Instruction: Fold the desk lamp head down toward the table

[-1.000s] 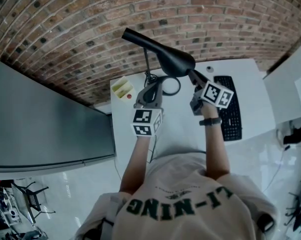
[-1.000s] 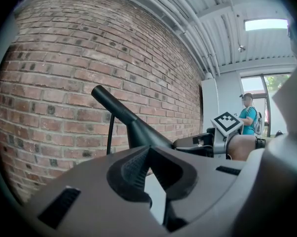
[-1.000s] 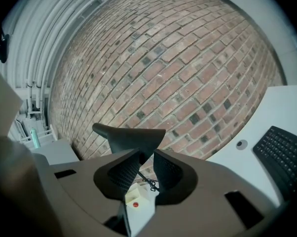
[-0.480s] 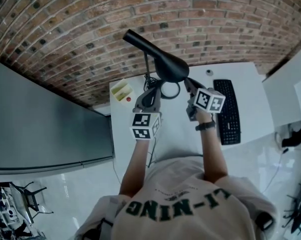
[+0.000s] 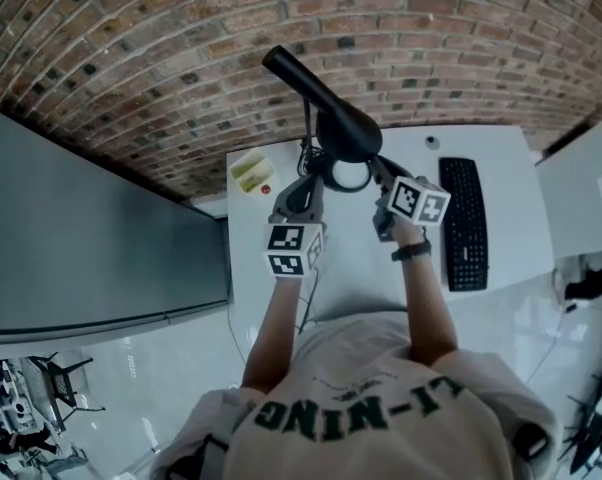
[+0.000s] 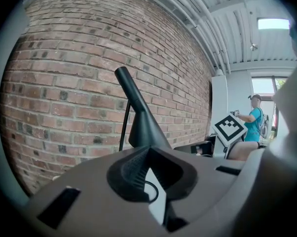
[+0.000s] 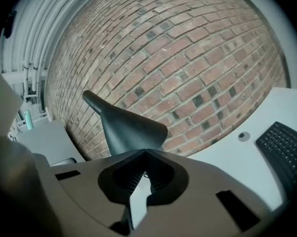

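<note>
Two grippers are held low over the white table [image 5: 356, 258], on the person's side of the lamp. Of these, the left gripper [image 6: 148, 150] has its jaws drawn together with nothing thick between them; a thin dark curve shows through the gap and cannot be identified. On the right gripper [image 7: 145, 155] the jaws have just snapped tight. Whether they nip the rim of the lamp head [image 5: 347, 133] or only sit beneath it, no view settles. That head stands just beyond both jaw tips. It now overlaps the ring base [image 5: 348, 175] in the head view, where a second ago it cleared it. The fold is judged under way, not complete. Beyond, the lamp arm [image 5: 293, 71] slants up toward the brick wall [image 5: 181, 58]. The base is partly covered.
</note>
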`<state>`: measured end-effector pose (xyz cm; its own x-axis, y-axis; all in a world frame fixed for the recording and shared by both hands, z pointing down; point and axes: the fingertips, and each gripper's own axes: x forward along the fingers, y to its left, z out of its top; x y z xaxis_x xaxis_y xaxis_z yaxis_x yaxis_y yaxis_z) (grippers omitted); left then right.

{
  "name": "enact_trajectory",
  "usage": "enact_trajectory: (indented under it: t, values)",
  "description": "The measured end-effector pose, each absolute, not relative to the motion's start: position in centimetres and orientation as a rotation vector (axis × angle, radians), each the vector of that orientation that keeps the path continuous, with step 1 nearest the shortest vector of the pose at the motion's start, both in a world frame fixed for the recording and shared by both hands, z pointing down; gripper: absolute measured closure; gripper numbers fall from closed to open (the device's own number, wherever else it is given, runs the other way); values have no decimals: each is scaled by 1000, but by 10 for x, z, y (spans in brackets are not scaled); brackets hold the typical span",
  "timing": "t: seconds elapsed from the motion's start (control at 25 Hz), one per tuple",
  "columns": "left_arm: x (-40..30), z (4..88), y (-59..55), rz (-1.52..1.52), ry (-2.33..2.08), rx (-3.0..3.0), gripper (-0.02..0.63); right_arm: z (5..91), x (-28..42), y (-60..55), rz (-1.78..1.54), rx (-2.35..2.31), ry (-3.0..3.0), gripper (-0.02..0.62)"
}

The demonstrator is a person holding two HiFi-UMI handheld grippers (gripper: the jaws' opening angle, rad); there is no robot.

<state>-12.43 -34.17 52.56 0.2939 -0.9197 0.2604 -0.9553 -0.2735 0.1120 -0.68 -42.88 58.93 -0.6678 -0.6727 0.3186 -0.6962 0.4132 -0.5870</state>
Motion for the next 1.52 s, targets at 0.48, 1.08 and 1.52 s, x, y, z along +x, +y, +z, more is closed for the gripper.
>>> enact_trajectory:
  t: [0.48,1.08,1.52]
  values:
    - [-144,531,-332,201,-1757,2267,614,587,-6,-425,1111,1272,-2627,594]
    - [-132,476,-292,59,-1795,2385,614,498,35,-353,288,1520,-2687,592]
    - [-128,469,-242,86,-1908,2456,614,492,37,-279,139,1577,-2649,592]
